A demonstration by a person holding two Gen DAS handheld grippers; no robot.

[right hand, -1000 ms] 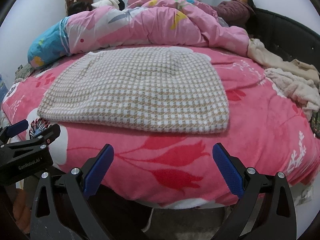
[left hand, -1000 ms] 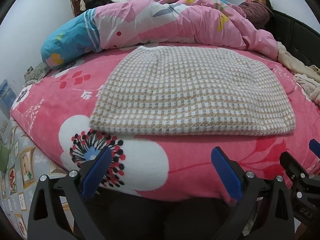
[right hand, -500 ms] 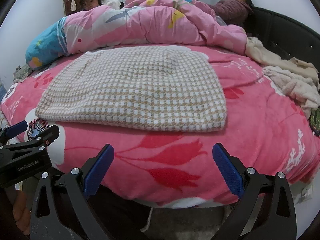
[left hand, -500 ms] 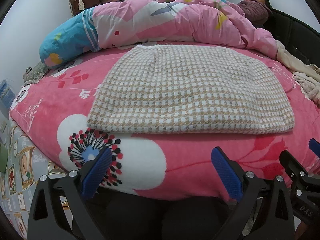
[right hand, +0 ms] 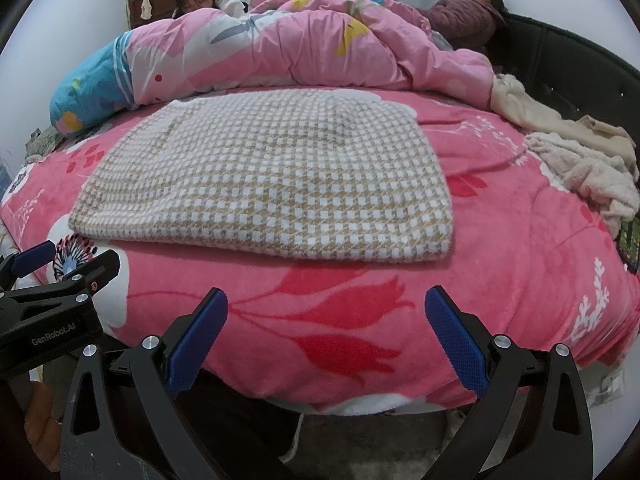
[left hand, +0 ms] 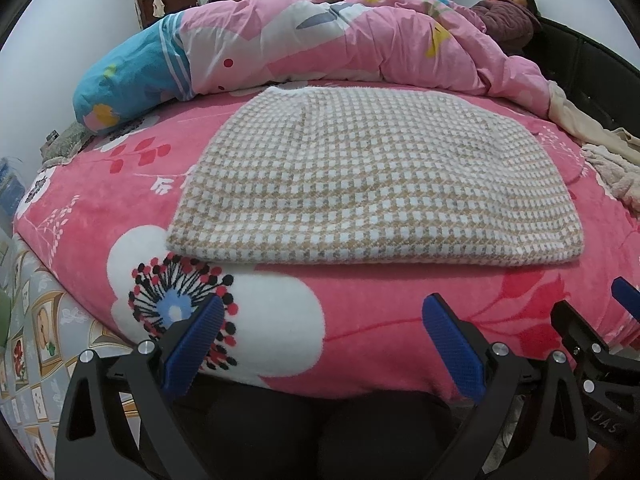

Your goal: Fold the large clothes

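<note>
A tan-and-white checked garment (left hand: 372,176) lies folded flat as a rectangle on the pink floral bed cover (left hand: 280,312); it also shows in the right wrist view (right hand: 272,176). My left gripper (left hand: 322,344) is open and empty, off the bed's near edge, below the garment's left half. My right gripper (right hand: 326,340) is open and empty, off the near edge, below the garment's right corner. Each gripper shows at the other view's edge.
A bunched pink quilt (left hand: 340,44) lies behind the garment. Two people (right hand: 468,12) rest at the back. Cream and fluffy clothes (right hand: 580,160) lie heaped at the right by a dark headboard (right hand: 580,72). A patterned sheet (left hand: 36,344) hangs at the left.
Both grippers have risen slightly, so the garment sits a little lower in the views. A person's head has come up behind the quilt at the back left.
</note>
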